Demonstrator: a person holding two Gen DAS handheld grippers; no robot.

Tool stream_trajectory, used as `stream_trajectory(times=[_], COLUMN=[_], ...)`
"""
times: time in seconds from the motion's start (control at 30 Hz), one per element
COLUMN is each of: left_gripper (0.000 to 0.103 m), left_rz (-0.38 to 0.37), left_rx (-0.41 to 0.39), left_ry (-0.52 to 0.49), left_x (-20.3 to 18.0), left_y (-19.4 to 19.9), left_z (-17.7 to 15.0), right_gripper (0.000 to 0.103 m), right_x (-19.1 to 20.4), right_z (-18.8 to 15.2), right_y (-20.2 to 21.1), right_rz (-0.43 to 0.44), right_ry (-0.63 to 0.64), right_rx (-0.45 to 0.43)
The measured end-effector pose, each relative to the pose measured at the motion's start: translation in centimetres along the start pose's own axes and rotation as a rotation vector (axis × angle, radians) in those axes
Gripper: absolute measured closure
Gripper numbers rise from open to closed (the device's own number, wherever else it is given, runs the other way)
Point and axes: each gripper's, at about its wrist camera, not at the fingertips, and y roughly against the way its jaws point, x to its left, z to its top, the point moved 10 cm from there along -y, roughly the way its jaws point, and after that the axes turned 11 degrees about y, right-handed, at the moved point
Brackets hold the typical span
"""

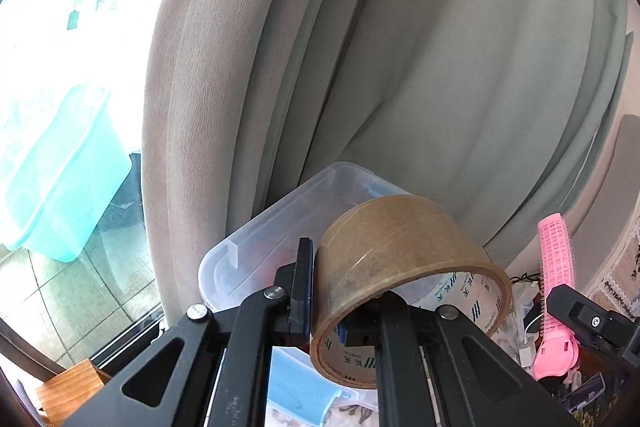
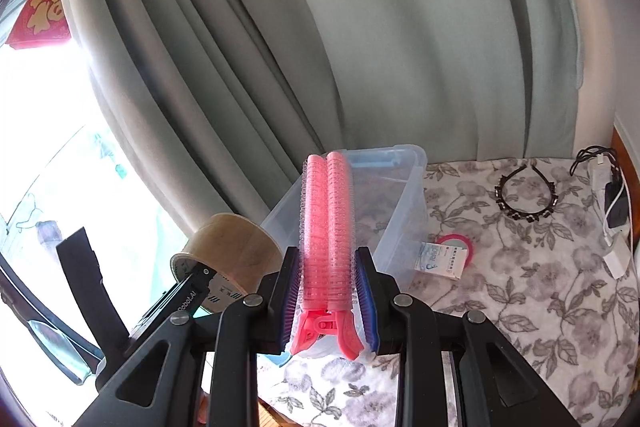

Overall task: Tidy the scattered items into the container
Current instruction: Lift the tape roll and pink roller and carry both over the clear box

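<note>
Grippers first: your left gripper [image 1: 344,291] is closed on a tape roll [image 1: 404,275], one finger outside the ring and the other through its hole, so the roll hangs tilted just ahead of the fingertips. Your right gripper [image 2: 328,291] is clamped across a pink clip [image 2: 326,227], whose long rollers stick out forward past the fingers, its handles back between the jaws.

Both loads are in the air, so by my reading you are in the carrying stage. The clear bin [image 2: 404,203] sits straight ahead of both grippers, and its near rim lies just beyond the load tips. The next move calls for bringing each load over the open top before you let go; the two grippers are close side by side, so take turns at the opening.

Inside the bin, something blue [image 2: 376,163] rests along the far wall; the rest of its contents I cannot make out.

Farther off, right of your right gripper, a packet [image 2: 442,259] and a red ring [image 2: 454,239] lie beside the bin, and a headband [image 2: 524,195] lies beyond them.
</note>
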Motion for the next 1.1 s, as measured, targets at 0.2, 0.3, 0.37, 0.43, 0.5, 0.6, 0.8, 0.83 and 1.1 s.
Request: stream_trajectory(times=[0.2,0.3,0.37,0.43,0.5,0.6,0.8,0.83,1.1], left_gripper=[0.094,0.094,0.094,0.094,0.094,0.094,0.093,0.093,0.069], left_rz=[0.014,0.019,0.024,0.029,0.031,0.029,0.021,0.018,0.019], left_rx=[0.027,0.039,0.043,0.049,0.056,0.060,0.062,0.062,0.070], left_ry=[0.021,0.029,0.032,0.034,0.036,0.039,0.029,0.028,0.043], left_x=[1.6,2.2,2.6,2.8,3.0,3.2,3.1,3.1,3.0], left_y=[-1.7,-2.5,-3.0,-3.6,-4.1,-4.8,-4.9,-4.9,-6.1], left_z=[-0.1,-0.1,-0.1,0.0,0.0,0.2,0.8,0.9,1.7], right_gripper=[0.074,0.074,0.074,0.074,0.074,0.074,0.073,0.073,0.070], right_x=[0.9,1.1,1.2,1.3,1.3,1.1,1.0,1.0,-0.3], right_z=[-0.6,-0.8,-0.9,-1.1,-1.2,-1.5,-1.8,-1.9,-2.2], right_y=[-2.6,-3.7,-4.3,-4.9,-5.6,-6.6,-8.2,-8.4,-9.7], right_rz=[0.013,0.015,0.017,0.019,0.021,0.023,0.035,0.036,0.008], right_ry=[0.029,0.037,0.040,0.043,0.047,0.046,0.046,0.045,0.024], right_rx=[0.045,0.066,0.077,0.088,0.100,0.116,0.144,0.147,0.172])
